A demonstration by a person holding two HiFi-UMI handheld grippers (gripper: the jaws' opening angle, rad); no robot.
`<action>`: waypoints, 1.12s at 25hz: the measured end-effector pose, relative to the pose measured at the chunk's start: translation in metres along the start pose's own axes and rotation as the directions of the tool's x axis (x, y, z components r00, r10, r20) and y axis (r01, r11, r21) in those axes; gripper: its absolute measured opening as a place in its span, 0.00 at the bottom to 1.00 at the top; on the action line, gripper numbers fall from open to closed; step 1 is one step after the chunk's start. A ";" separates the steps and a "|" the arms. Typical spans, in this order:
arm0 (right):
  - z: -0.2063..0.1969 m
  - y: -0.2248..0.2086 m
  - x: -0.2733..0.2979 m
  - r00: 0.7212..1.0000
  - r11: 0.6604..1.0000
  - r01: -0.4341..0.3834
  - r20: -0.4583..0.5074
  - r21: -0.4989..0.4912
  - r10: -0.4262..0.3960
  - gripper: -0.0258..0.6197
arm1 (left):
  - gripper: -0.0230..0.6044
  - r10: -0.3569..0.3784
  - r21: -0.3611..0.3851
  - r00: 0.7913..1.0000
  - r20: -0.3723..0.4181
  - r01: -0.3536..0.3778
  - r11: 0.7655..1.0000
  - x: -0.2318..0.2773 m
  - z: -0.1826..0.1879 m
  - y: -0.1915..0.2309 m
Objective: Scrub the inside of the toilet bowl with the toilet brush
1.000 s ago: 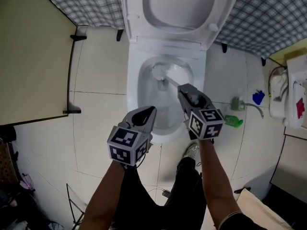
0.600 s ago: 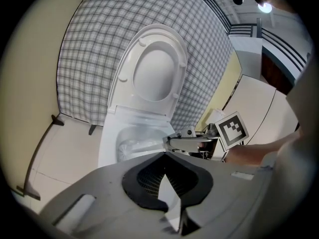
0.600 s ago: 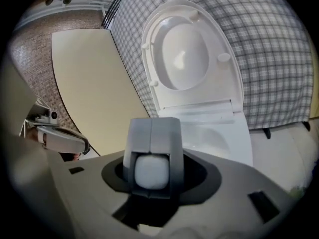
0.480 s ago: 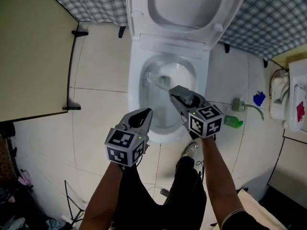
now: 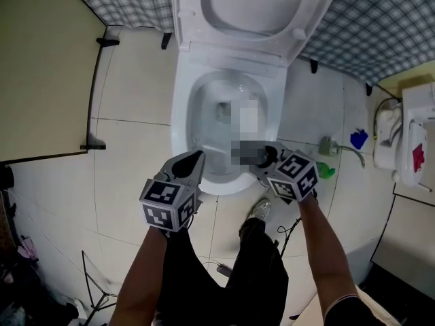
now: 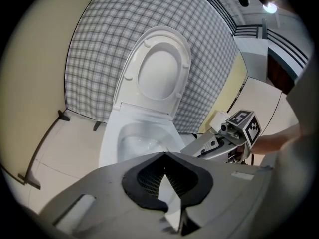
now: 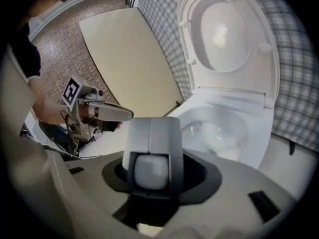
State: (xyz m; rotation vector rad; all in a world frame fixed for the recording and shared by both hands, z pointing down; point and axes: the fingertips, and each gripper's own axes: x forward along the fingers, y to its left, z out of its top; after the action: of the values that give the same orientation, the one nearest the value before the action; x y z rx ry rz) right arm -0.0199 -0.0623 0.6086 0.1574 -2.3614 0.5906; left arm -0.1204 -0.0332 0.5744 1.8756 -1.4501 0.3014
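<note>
The white toilet bowl stands open, its seat and lid raised against the checked wall. My right gripper lies over the bowl's front right rim, pointing left, shut on the grey toilet brush handle, which I see end-on between its jaws. A mosaic patch covers the brush shaft and head in the head view. My left gripper hovers at the bowl's front left rim, jaws together and holding nothing. In the left gripper view the bowl lies ahead, with the right gripper beside it.
A green object, a blue object and a hose fitting lie on the tiled floor to the right. A white appliance stands at the right edge, a beige panel at the left. The person's legs and shoe are below.
The right gripper has swung from pointing into the bowl to pointing left across its front rim, carrying the brush handle along. The left gripper has barely shifted.
</note>
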 end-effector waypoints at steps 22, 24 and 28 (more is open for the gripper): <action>-0.041 -0.002 -0.065 0.914 0.911 -0.254 -0.387 -0.325 0.117 0.32 | 0.05 0.076 -0.049 0.996 0.041 -0.074 0.996 -0.005 -0.012 -0.018; -0.040 -0.006 -0.069 0.907 0.903 -0.258 -0.407 -0.343 0.105 0.32 | 0.05 0.074 -0.053 0.996 0.041 -0.071 0.996 -0.004 -0.015 -0.019; -0.040 -0.005 -0.070 0.906 0.905 -0.254 -0.411 -0.342 0.099 0.32 | 0.05 0.060 -0.052 0.997 0.038 -0.058 0.997 -0.002 -0.016 -0.025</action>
State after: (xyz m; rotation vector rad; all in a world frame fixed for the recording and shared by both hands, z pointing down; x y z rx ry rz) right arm 0.0581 -0.0515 0.5916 -0.3353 -2.0628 0.1960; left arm -0.0947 -0.0187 0.5750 1.8096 -1.5277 0.2541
